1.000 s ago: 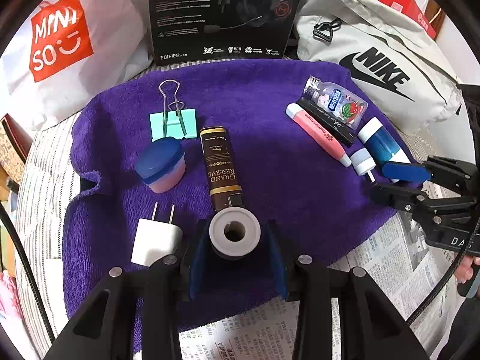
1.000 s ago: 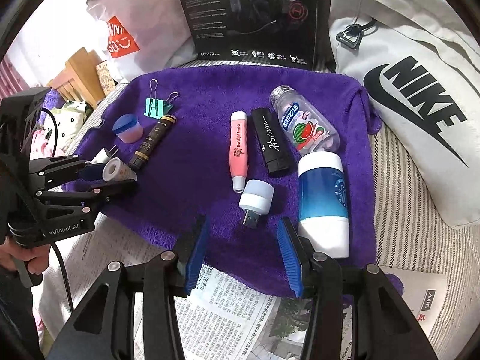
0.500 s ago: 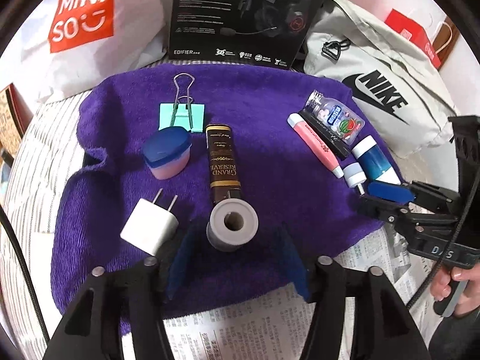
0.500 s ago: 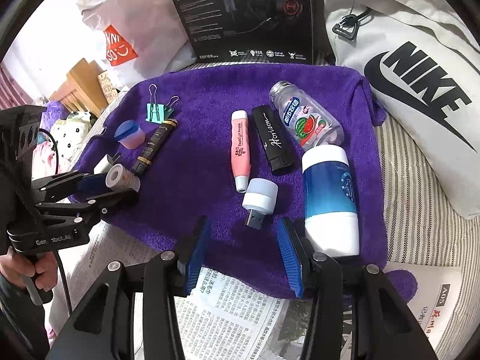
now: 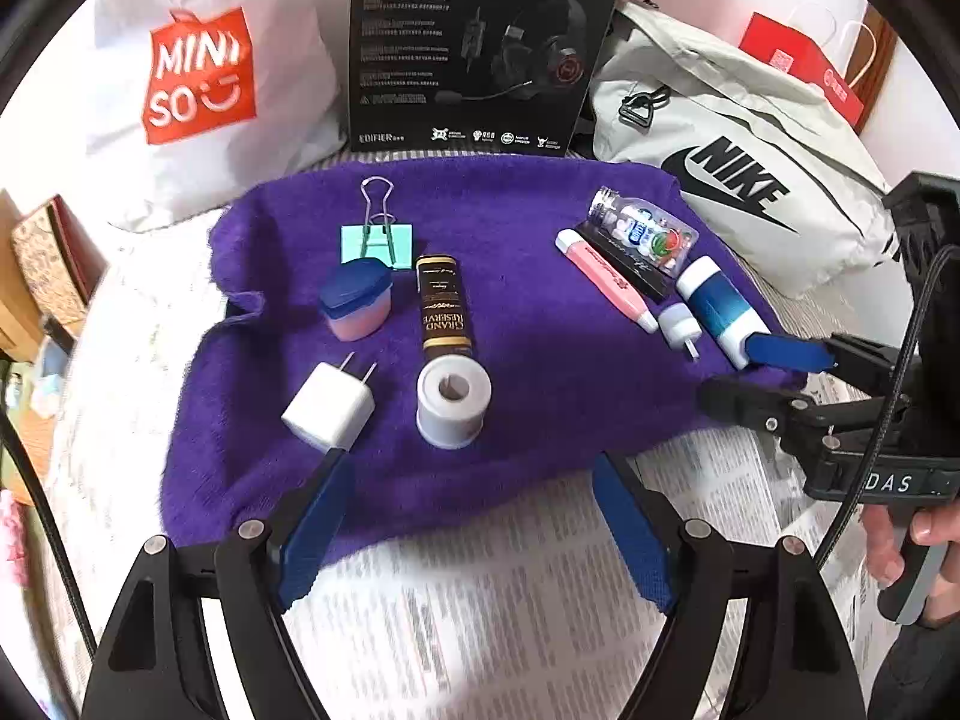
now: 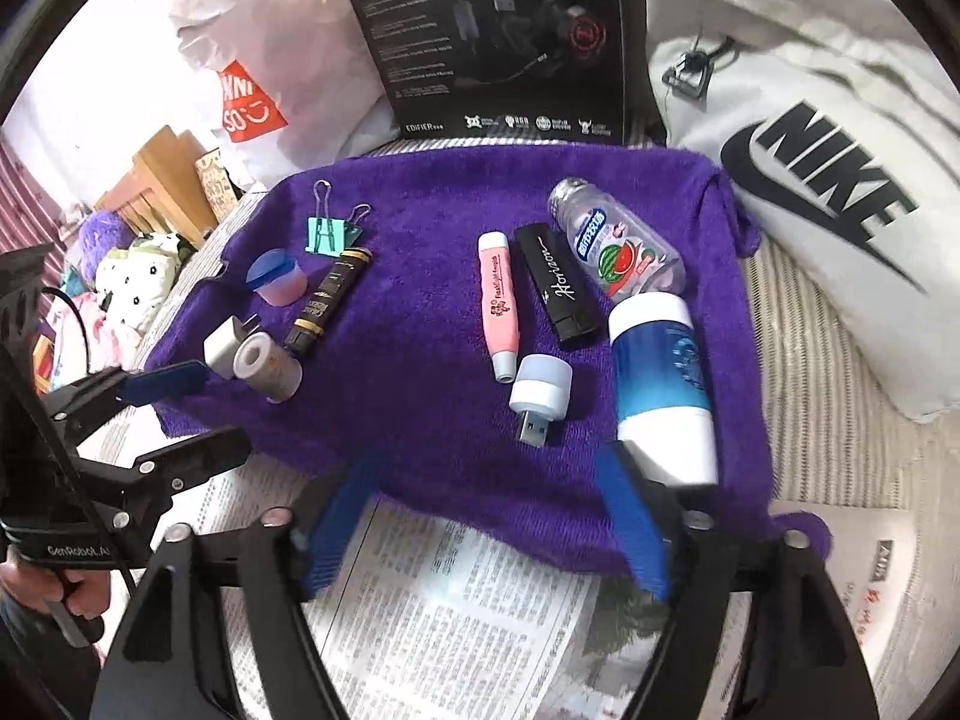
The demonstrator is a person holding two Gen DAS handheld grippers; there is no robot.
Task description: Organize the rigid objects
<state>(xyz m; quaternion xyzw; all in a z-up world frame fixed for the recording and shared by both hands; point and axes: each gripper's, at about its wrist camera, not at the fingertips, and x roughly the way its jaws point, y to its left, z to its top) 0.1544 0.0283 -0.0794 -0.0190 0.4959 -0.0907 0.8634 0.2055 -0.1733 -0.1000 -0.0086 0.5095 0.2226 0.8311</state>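
Note:
A grey tape roll (image 5: pixel 454 402) lies free on the purple towel (image 5: pixel 540 312), between a white charger (image 5: pixel 329 407) and a dark tube (image 5: pixel 443 309). My left gripper (image 5: pixel 471 468) sits just short of the roll, its jaws opening with nothing between them. My right gripper (image 6: pixel 486 468) hangs over the towel's near edge, jaws also opening and empty. A USB light (image 6: pixel 537 387) lies just ahead of it, and a blue-white bottle (image 6: pixel 663 384) lies by its right finger. A pink pen (image 6: pixel 499 300), a black lighter (image 6: pixel 558 285) and a clear bottle (image 6: pixel 618 246) lie further back.
A pink jar with a blue lid (image 5: pixel 355 300) and a green binder clip (image 5: pixel 377 240) lie at the towel's back left. A black headset box (image 5: pixel 474 42), a Miniso bag (image 5: pixel 204 72) and a white Nike bag (image 5: pixel 732 168) stand behind. Newspaper (image 5: pixel 510 600) covers the near side.
My left gripper let go of the tape roll, opened wide and drew back and up, and the roll stayed on the towel. My right gripper's jaws widened and it stayed in place.

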